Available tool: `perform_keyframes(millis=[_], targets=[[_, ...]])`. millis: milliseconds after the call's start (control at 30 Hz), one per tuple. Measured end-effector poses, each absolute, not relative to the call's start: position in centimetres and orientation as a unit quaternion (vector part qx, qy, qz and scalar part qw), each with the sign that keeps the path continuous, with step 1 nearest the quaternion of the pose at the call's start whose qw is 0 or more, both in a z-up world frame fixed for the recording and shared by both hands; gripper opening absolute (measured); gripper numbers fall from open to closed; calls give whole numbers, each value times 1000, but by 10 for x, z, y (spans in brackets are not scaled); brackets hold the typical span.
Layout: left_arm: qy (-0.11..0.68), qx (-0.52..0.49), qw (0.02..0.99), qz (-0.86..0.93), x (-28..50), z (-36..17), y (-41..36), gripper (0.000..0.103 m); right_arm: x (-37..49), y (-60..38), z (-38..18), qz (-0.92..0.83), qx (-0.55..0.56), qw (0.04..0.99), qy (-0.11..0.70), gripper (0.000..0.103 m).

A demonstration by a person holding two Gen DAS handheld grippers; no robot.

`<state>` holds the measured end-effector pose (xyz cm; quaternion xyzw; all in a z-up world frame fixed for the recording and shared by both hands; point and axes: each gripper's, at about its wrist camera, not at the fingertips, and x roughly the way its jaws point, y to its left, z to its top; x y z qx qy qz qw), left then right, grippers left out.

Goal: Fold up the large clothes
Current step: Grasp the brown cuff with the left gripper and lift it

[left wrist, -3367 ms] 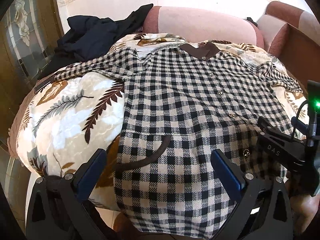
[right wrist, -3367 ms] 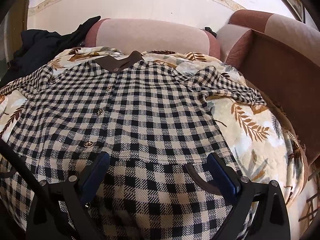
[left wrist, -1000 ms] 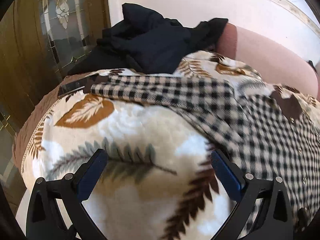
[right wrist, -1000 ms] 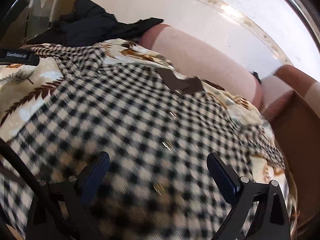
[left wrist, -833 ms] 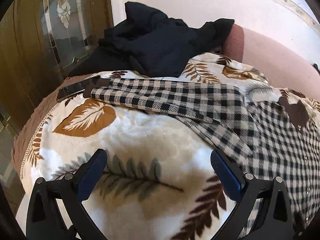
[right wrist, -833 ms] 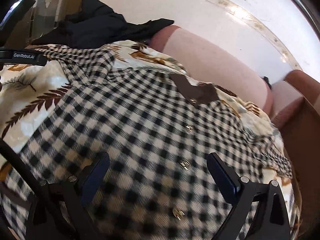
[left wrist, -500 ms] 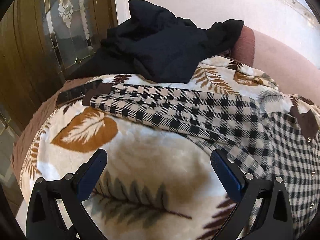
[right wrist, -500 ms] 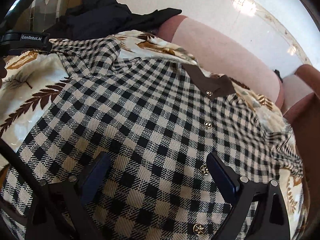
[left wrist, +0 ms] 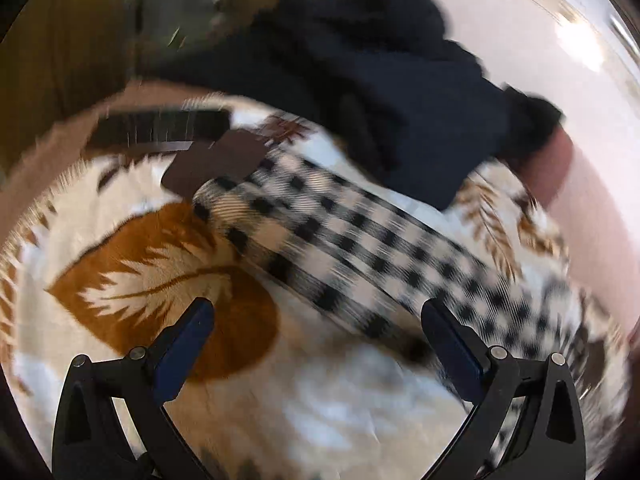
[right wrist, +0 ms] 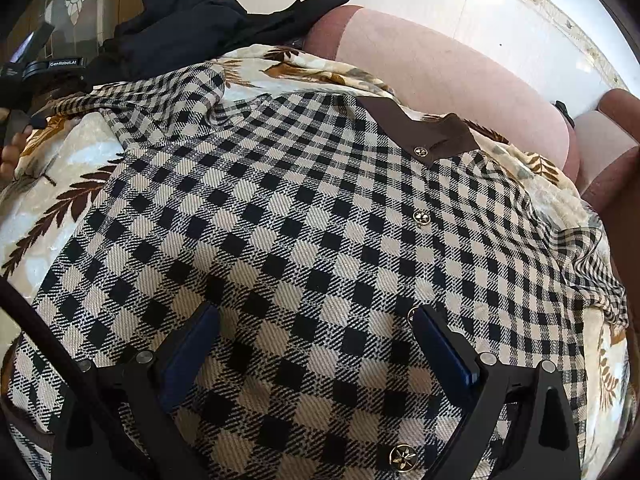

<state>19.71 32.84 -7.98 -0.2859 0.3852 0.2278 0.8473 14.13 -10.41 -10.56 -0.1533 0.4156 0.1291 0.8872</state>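
Note:
A black-and-cream checked shirt with gold buttons and a brown collar lies spread, front up, on a leaf-print blanket. My right gripper hangs open low over the shirt's button line, nothing between its fingers. In the blurred left wrist view the shirt's left sleeve stretches out flat, ending in a brown cuff. My left gripper stands open just short of the sleeve, over the blanket. The left gripper's body and a hand show at the right view's left edge.
A heap of dark clothes lies at the sofa's back left corner, beyond the cuff. The pink sofa backrest runs behind the shirt, with a brown armrest at the right. A wooden glazed door stands left.
My left gripper has swung left and forward along the sleeve toward its cuff, now blurred by motion. My right gripper has moved forward and lower over the shirt's front. Both stay open.

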Motion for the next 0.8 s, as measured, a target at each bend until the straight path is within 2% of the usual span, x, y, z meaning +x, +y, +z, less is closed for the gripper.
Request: perform_keyframes(millis=[100,400,433,467,533,567,600,633,800], targets=[[370,-355,829,224,196,-93,359,103,143,-106,-107,133,-148,886,420,100],[321,-416,821,224,199,-93,393,103,150,-112,-110,141,-122,880,437,101],[316,-424,819,222,200,-92,395,100,150,-113,-111,141,-120,880,438,102],[312,-429,819,220,200,-91,399,94,151,-113,-111,142,-118,879,439,102],[319,-432,816,215,203,-90,403,49,152,-114,-112,143,-115,879,440,102],[330,-433,811,211,204,-91,405,41,152,-114,-112,144,-113,879,441,102],[333,-438,809,208,204,-92,406,23,152,-116,-112,146,-109,879,441,102],[335,-442,806,208,203,-93,408,12,152,-116,-112,147,-106,879,442,102],[321,-474,793,209,191,-87,420,6,151,-113,-105,139,-116,876,448,102]])
